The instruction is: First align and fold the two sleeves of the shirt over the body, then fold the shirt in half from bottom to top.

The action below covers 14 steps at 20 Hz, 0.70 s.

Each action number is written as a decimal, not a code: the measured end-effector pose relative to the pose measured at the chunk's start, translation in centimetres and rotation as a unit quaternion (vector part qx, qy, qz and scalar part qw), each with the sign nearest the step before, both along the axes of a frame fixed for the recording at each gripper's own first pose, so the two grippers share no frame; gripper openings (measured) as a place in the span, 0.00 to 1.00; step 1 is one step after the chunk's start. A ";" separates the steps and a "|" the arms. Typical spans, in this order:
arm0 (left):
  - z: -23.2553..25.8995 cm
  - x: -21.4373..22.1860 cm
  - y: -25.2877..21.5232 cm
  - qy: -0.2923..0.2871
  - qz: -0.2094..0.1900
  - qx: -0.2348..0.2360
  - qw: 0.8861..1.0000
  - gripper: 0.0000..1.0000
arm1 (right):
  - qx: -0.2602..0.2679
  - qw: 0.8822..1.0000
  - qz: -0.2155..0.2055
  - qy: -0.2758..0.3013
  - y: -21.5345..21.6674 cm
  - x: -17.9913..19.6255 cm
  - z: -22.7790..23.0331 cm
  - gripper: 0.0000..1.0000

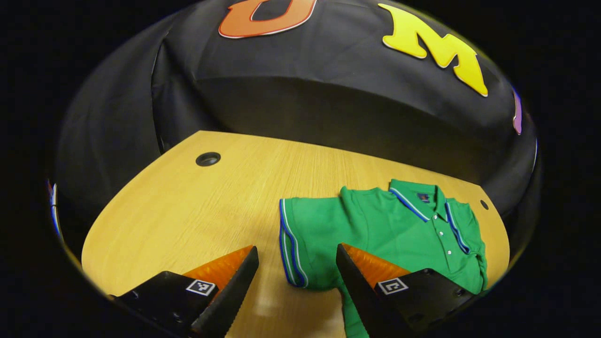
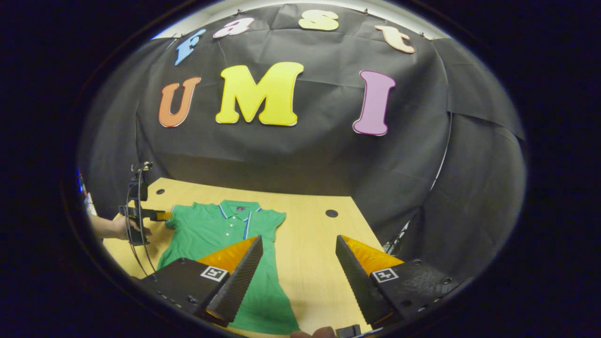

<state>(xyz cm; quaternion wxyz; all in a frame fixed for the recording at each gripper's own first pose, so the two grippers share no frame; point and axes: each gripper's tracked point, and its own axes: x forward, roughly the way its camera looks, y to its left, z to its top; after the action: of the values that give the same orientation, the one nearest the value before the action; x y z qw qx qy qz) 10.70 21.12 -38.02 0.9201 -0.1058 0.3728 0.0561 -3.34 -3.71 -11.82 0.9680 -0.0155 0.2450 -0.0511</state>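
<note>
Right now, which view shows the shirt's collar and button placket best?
The left gripper view: the green shirt's collar and button placket sit close and sharp, striped trim and white buttons distinct. The right gripper view shows the whole shirt farther off, with the collar small and the buttons barely readable.

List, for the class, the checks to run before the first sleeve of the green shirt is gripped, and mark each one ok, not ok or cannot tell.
1. Shirt lies flat, collar away from the person: ok.
2. Sleeve spread out, not yet folded: ok.
3. Left gripper open, sleeve hem between its fingers: ok.
4. Right gripper open: ok.
5. Right gripper lined up with its sleeve: not ok, it points at bare table.
6. Fingers low enough to pinch cloth: cannot tell.
</note>
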 end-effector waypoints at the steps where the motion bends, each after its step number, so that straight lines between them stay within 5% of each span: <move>1: -0.5 0.4 -0.1 0.005 0.002 -0.006 1.000 1.00 | -0.002 1.000 -0.004 -0.002 -0.1 -0.1 0.2 0.95; 8: -2.4 0.6 0.2 0.047 -0.030 0.058 0.997 0.99 | -0.031 1.000 -0.002 -0.005 0.7 -0.4 0.5 0.95; 14: -2.0 1.6 -1.8 0.043 -0.044 0.048 0.997 0.36 | -0.029 0.999 0.001 -0.012 0.8 -0.2 0.8 0.95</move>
<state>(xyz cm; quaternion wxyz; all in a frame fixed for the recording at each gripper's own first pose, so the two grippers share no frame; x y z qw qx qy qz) 12.34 19.36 -40.04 0.9090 -0.0427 0.4129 0.0383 -3.57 -2.87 -11.05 0.9701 -0.0436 0.2319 -0.0576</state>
